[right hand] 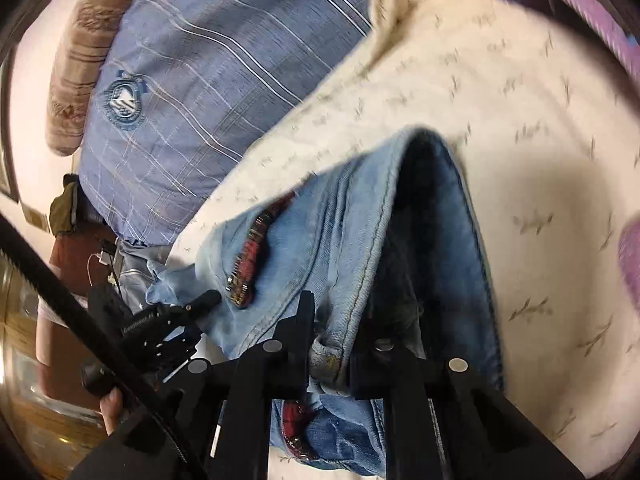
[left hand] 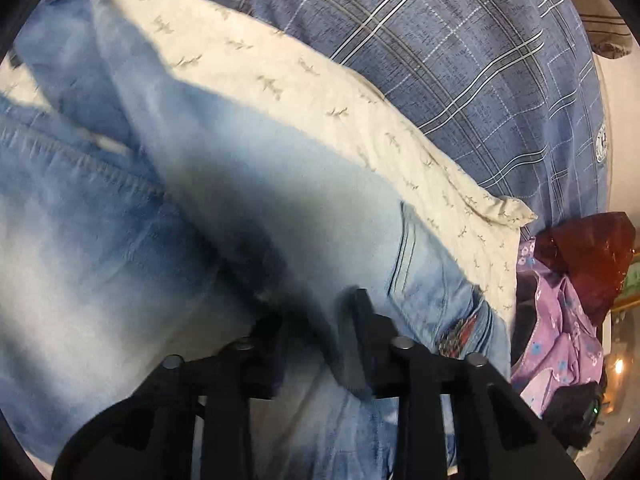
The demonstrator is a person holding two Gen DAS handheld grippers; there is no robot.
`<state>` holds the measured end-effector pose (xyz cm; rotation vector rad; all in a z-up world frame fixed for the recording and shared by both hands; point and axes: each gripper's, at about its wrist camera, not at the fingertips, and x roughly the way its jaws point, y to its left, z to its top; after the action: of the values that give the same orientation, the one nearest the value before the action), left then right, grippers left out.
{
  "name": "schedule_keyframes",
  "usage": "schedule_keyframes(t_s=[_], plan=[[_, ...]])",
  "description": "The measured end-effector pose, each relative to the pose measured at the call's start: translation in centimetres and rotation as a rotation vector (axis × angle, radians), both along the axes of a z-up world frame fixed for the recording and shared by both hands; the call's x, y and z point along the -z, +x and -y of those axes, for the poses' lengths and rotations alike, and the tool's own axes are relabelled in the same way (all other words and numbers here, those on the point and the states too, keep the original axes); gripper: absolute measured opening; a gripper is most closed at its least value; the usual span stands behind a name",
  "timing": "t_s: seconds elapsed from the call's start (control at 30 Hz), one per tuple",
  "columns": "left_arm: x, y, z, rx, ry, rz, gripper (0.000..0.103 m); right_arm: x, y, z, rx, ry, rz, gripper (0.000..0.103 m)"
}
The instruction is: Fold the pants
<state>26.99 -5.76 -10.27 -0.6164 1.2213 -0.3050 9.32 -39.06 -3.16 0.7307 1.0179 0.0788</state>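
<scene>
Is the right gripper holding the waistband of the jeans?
Yes, the right gripper is shut on the jeans at the waistband edge, with denim pinched between its fingers.

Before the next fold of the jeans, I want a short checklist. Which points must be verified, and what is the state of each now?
1. Right hand-held gripper shut on the jeans at the waistband: ok.
2. Left hand-held gripper shut on the jeans: ok; denim sits between its fingers.
3. Both grips on the same end: ok; the right view shows the left one beside the red pocket trim.
4. Legs flat and aligned: not ok; the denim bunches in the left view.
5. Cream sheet free where the fold will land: cannot tell.
6. Purple clothes apart from the jeans: ok.
</scene>
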Motion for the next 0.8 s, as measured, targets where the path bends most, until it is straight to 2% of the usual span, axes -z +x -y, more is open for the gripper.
schedule_keyframes(t_s=[0.03, 0.07, 0.1, 0.17, 0.2, 0.23, 0.3, 0.33, 0.4, 0.43, 0.5, 0.57, 0.6, 0.7, 0.73, 0.8], plan=[[-0.2, 0.4, 0.0, 0.01, -0.003, 0.004, 0.03, -0.6, 0.0, -0.2, -0.013, -0.04, 0.014, 0.011], [-0.4, 0.8, 0.0, 0.021, -0.003, 0.003, 0.017, -1.1, -0.1, -0.4, -0.022, -0.093, 0.023, 0.01], [-0.9, 0.7, 0.0, 0.017, 0.01, 0.013, 0.009, -1.4, -0.2, -0.5, -0.026, -0.127, 0.025, 0.01], [-2.4, -0.6, -0.2, 0.027, 0.008, 0.059, 0.008, -1.3, 0.0, 0.3, -0.01, -0.139, 0.017, 0.01], [-3.2, -1.7, -0.5, 0.021, -0.02, 0.075, 0.008, -1.4, 0.0, 0.9, 0.003, -0.122, 0.018, 0.01], [-4.0, -3.2, -0.8, 0.012, -0.067, 0.097, 0.007, -1.8, -0.2, 1.8, 0.013, -0.093, 0.031, 0.01], [-5.1, -6.3, -1.0, 0.021, -0.104, 0.136, 0.007, -3.3, -1.0, 3.4, -0.001, -0.031, 0.101, 0.01], [-5.0, -7.5, -1.1, 0.028, -0.114, 0.14, 0.007, -4.2, -1.6, 4.1, -0.018, 0.001, 0.142, 0.01], [-4.1, -9.9, -0.9, 0.059, -0.111, 0.134, 0.007, -5.1, -2.7, 4.1, -0.075, -0.018, 0.158, 0.01], [-3.3, -11.0, -0.7, 0.073, -0.096, 0.135, 0.007, -4.8, -3.1, 4.1, -0.084, -0.029, 0.139, 0.01], [-0.8, -12.0, -0.1, 0.1, -0.052, 0.108, 0.008, -2.6, -2.9, 3.7, -0.078, -0.074, 0.029, 0.011], [1.6, -12.4, 0.0, 0.086, -0.086, 0.027, 0.007, -0.3, -2.4, 2.9, -0.067, -0.173, -0.091, 0.011], [1.5, -12.7, -0.2, 0.072, -0.106, 0.031, 0.007, -0.2, -2.5, 2.7, -0.062, -0.182, -0.096, 0.011], [-0.7, -14.3, -0.6, 0.085, -0.107, 0.141, 0.007, -2.6, -4.2, 2.5, -0.038, -0.21, -0.004, 0.011], [-0.6, -14.6, -0.5, 0.096, -0.077, 0.139, 0.007, -2.8, -5.0, 2.3, -0.027, -0.215, 0.001, 0.011], [1.2, -14.5, 0.2, 0.132, -0.006, 0.098, 0.008, -1.4, -5.1, 1.6, -0.032, -0.247, -0.057, 0.012]])
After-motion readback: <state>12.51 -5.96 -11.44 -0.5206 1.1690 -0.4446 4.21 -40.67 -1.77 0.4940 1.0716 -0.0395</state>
